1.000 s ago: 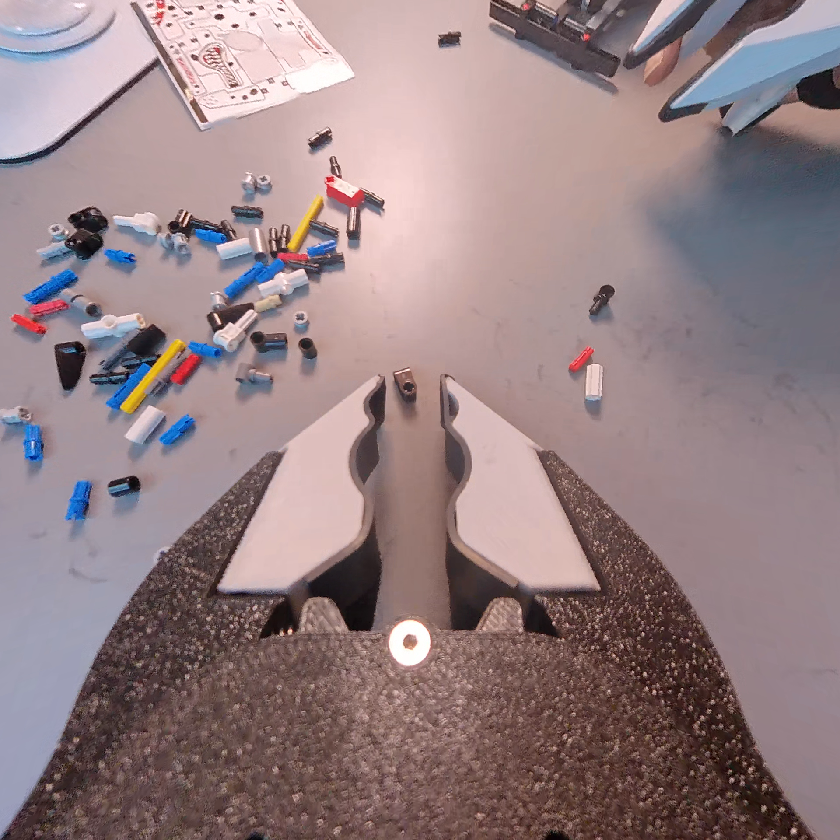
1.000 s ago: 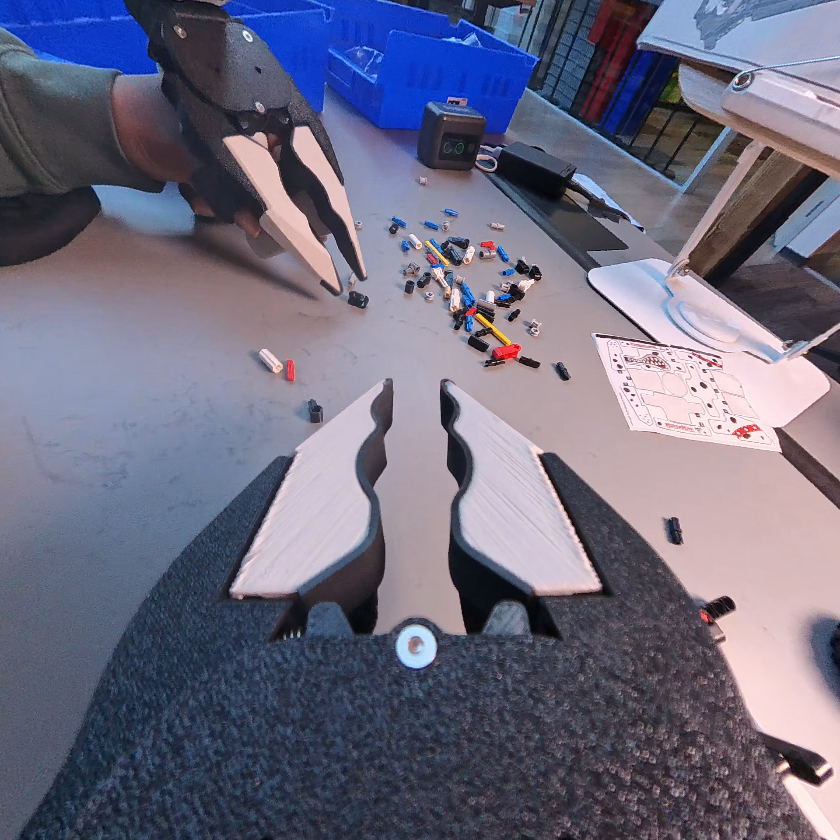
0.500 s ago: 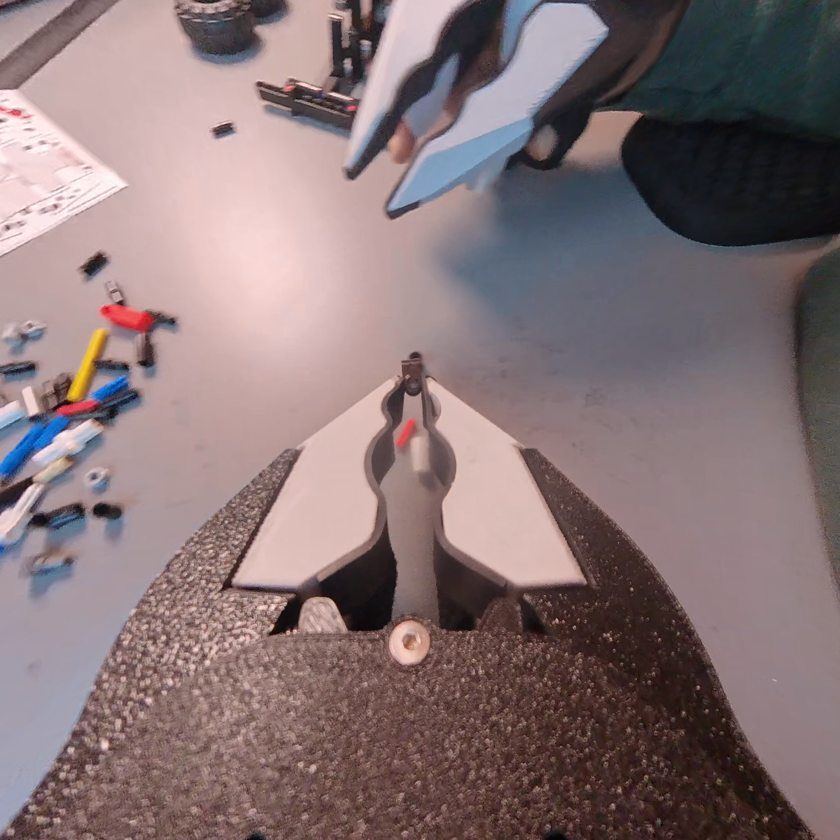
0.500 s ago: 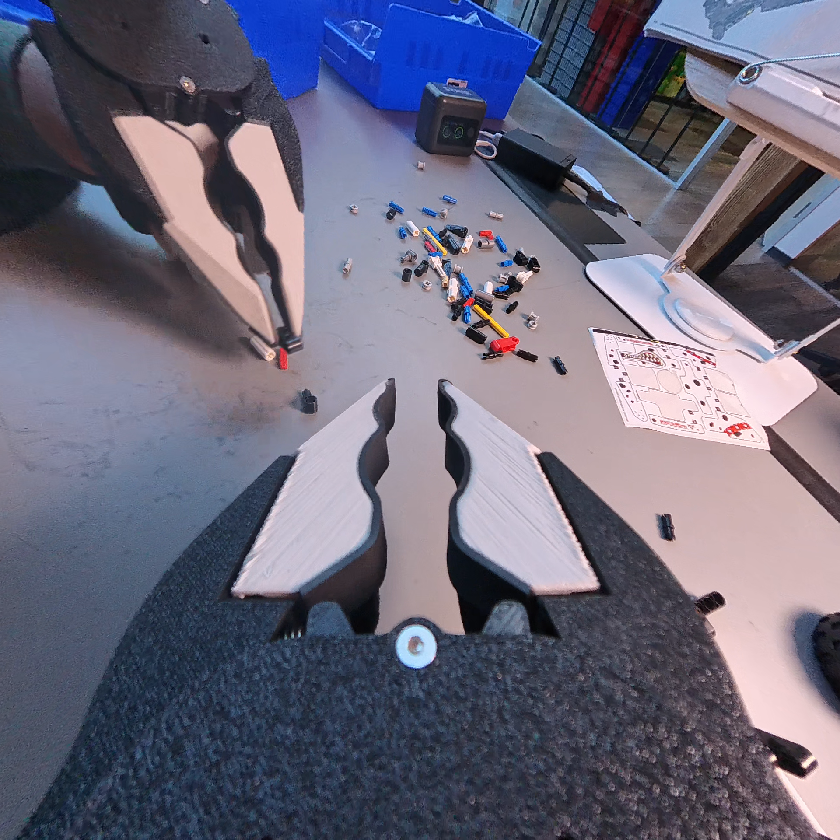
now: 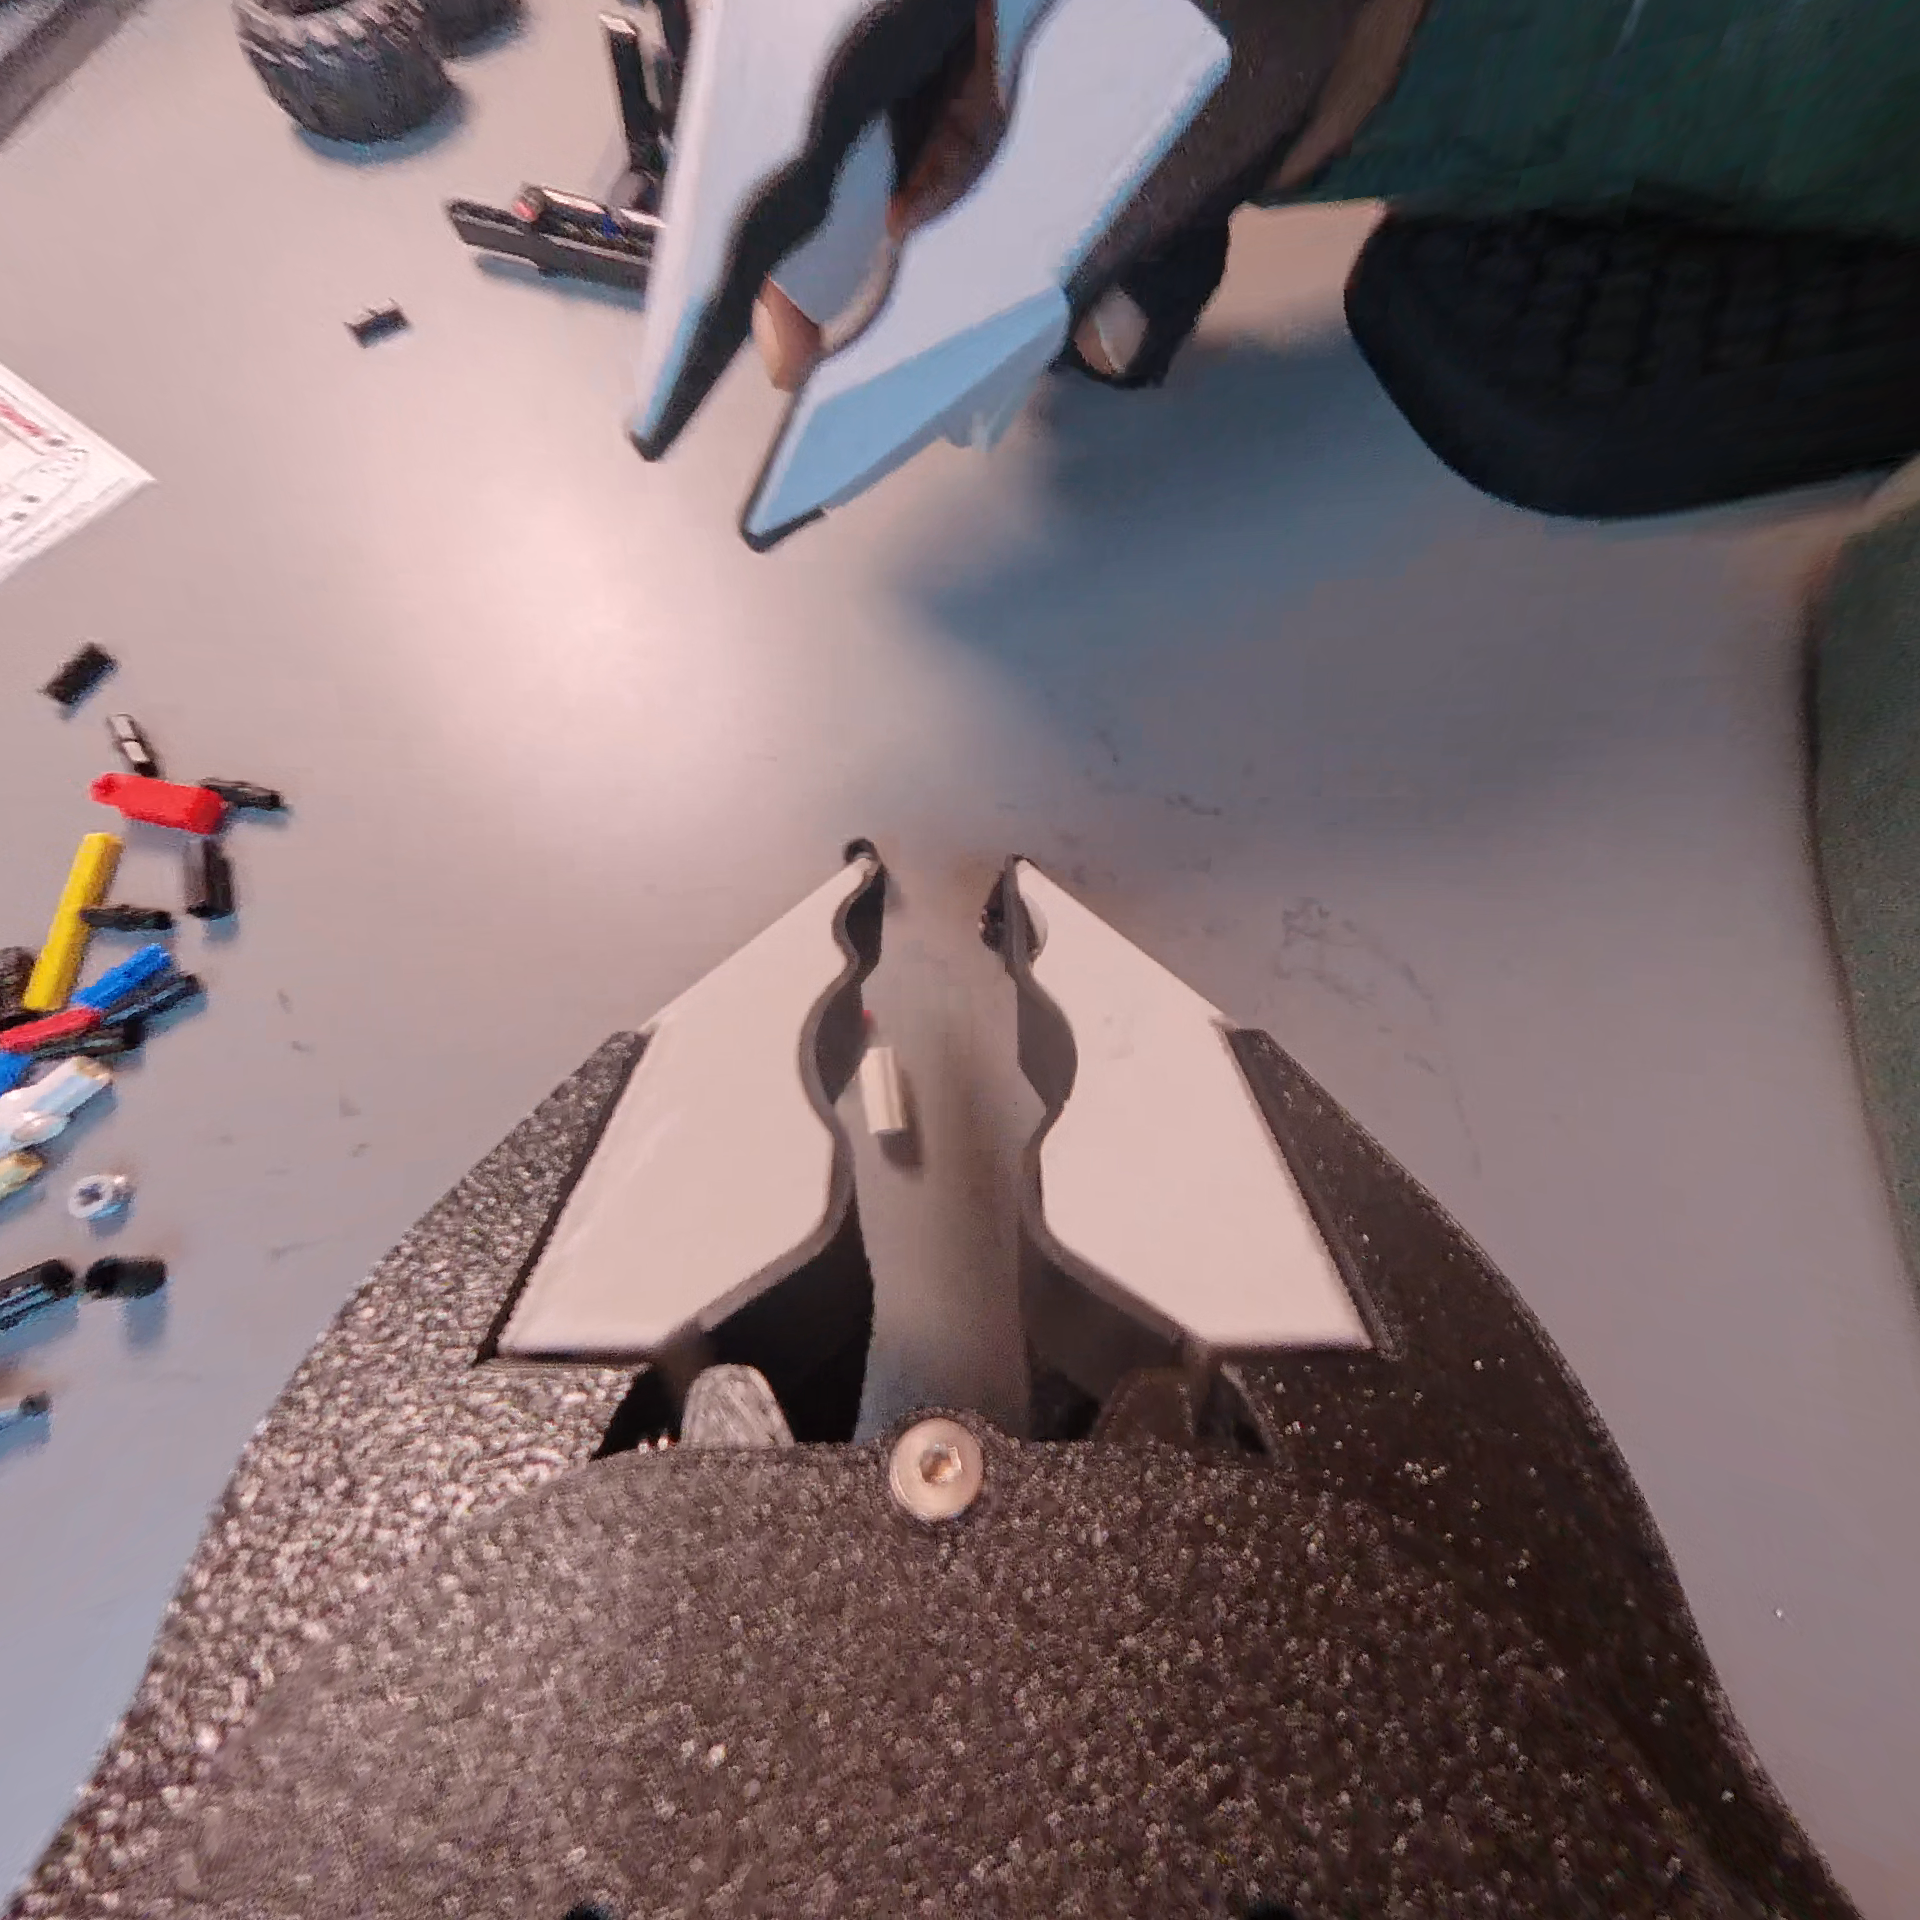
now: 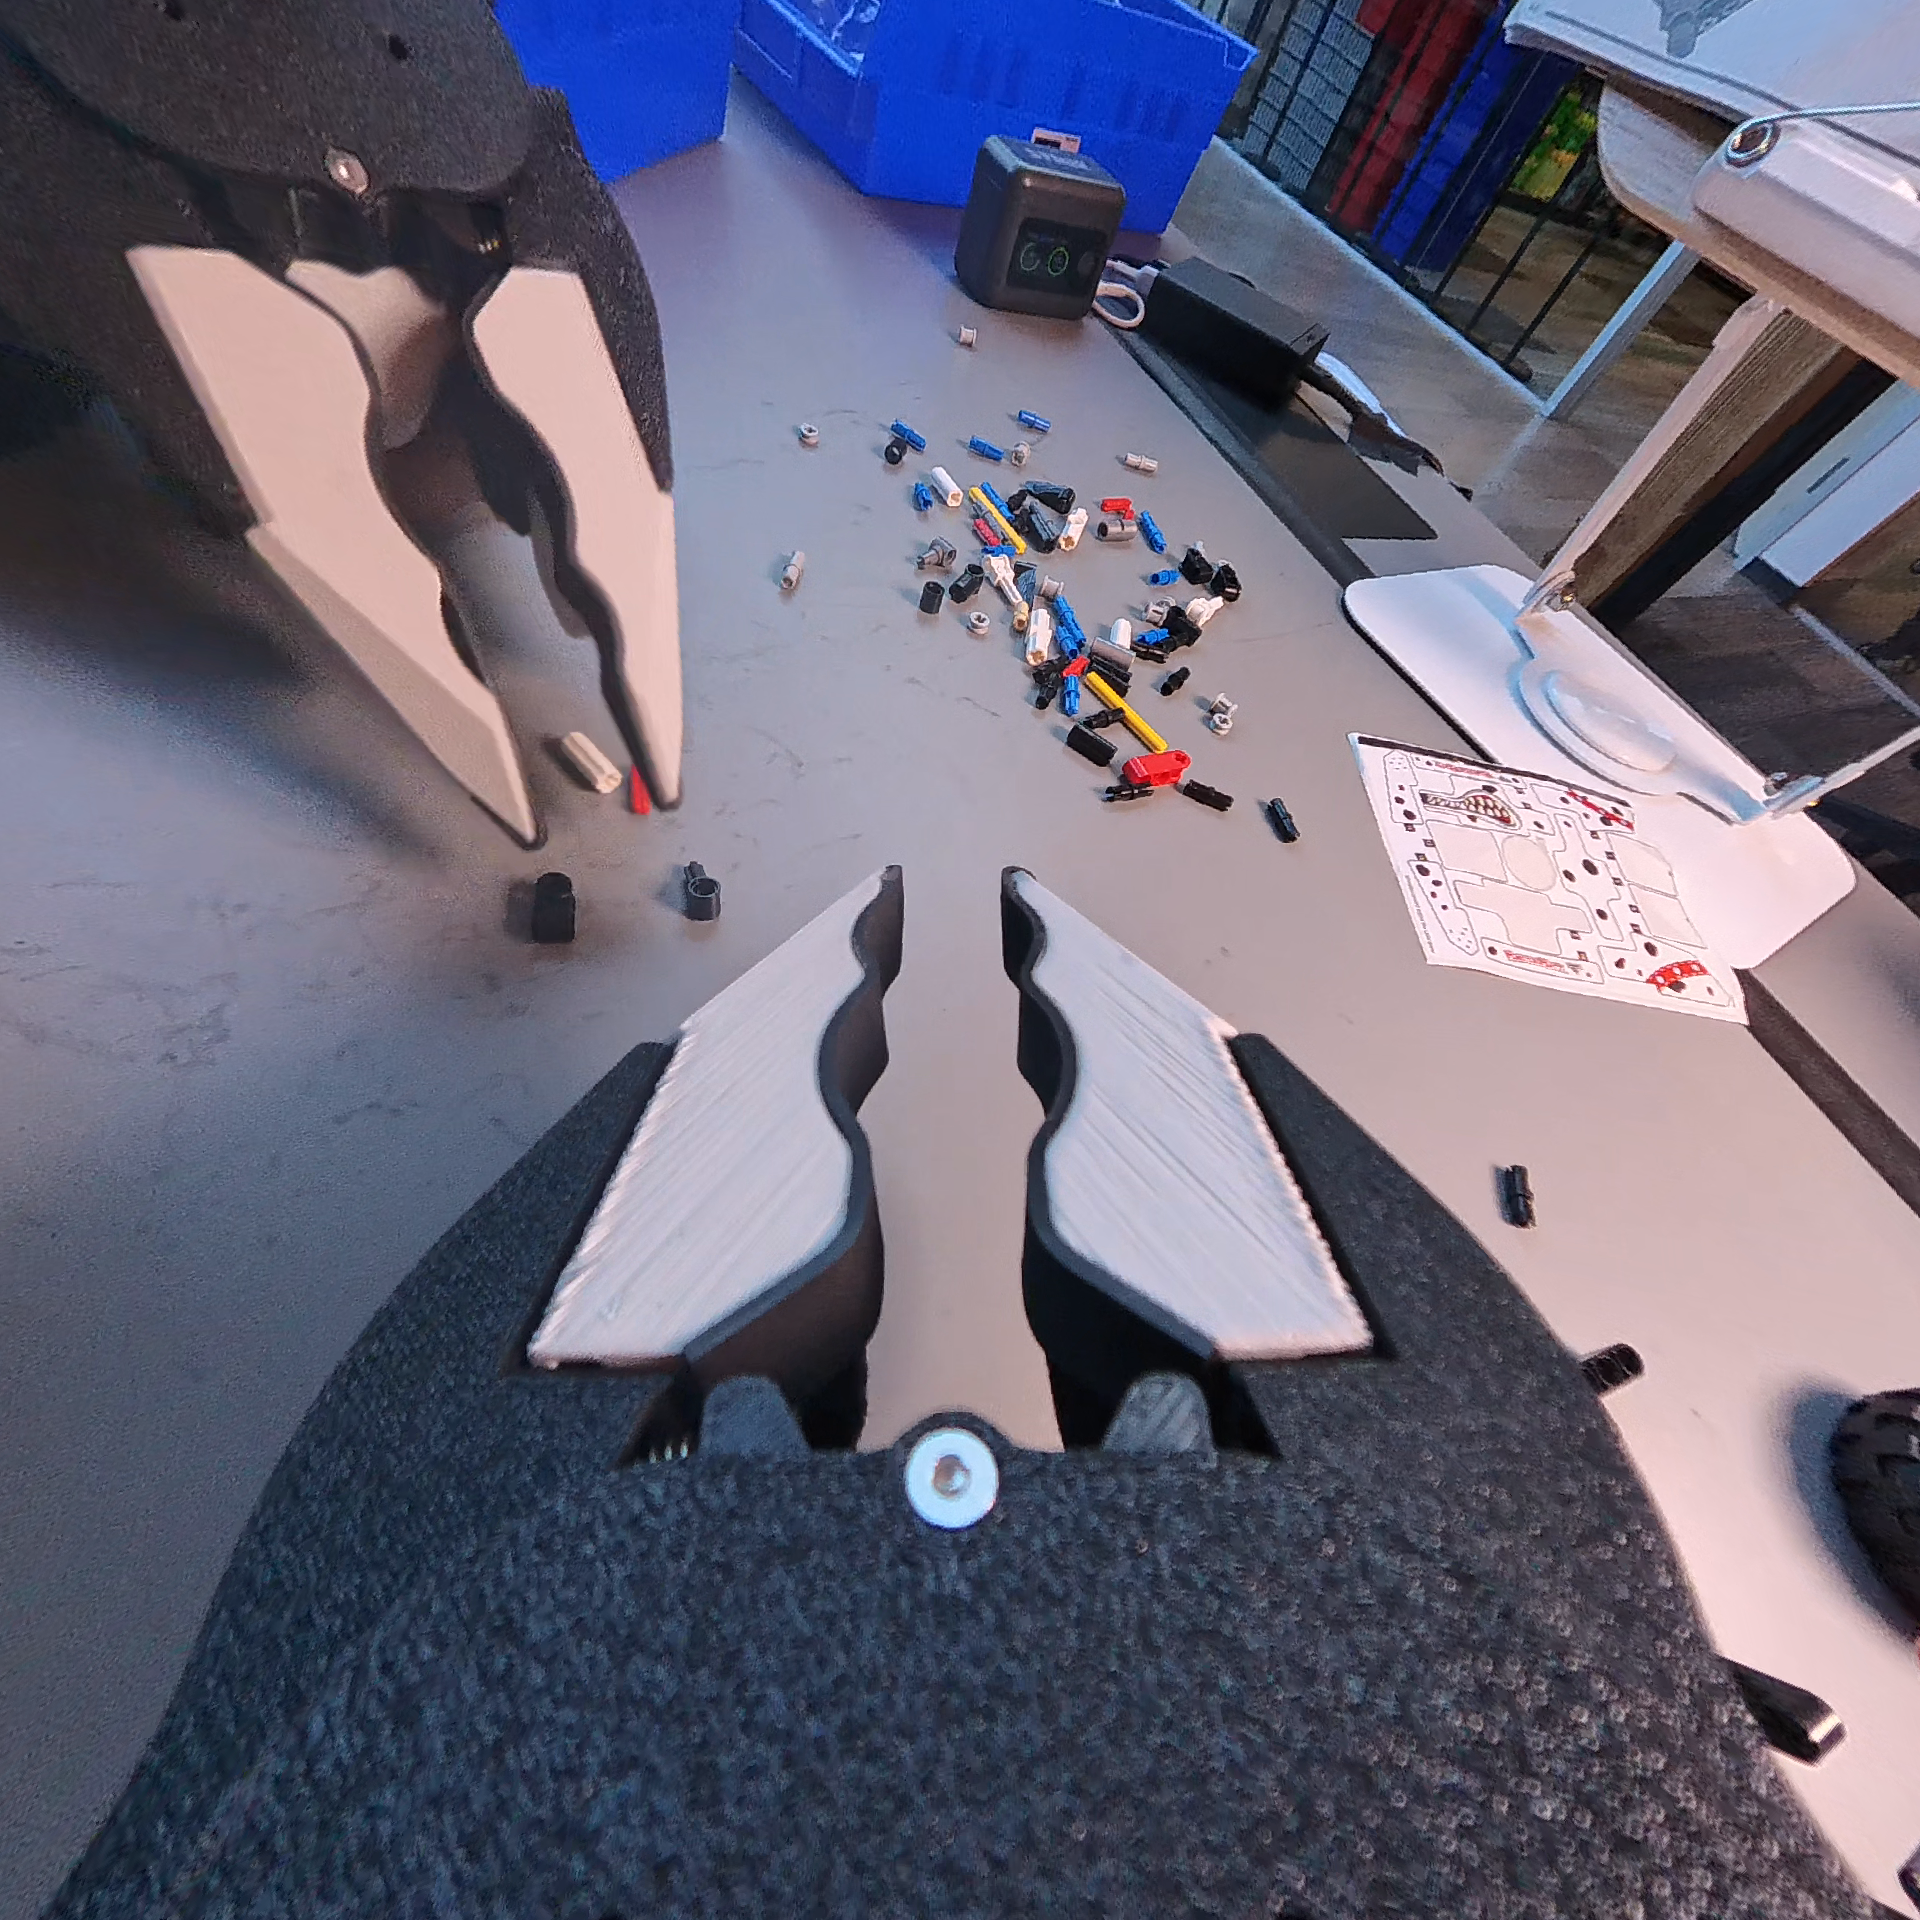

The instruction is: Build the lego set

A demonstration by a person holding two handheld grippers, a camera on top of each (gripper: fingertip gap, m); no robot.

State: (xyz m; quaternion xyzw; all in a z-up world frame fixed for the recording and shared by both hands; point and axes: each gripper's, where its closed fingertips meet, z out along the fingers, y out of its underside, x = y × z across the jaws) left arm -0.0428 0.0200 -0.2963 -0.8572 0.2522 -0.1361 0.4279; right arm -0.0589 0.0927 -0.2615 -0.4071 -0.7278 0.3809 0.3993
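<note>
White pin [image 6: 588,762] flat on grey table [image 6: 260,1039], red pin [image 6: 637,792] just beside, both between spread tips of left gripper [image 6: 601,808]. Nearer, right gripper [image 6: 951,883] parted, empty. Beyond pin, loose-parts pile [image 6: 1070,613].

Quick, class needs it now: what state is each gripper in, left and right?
Left gripper: open, empty, tips down over a white piece.
Right gripper: open, holding nothing.

Opposed low wrist views, shared grey table [image 5: 1351,831].
</note>
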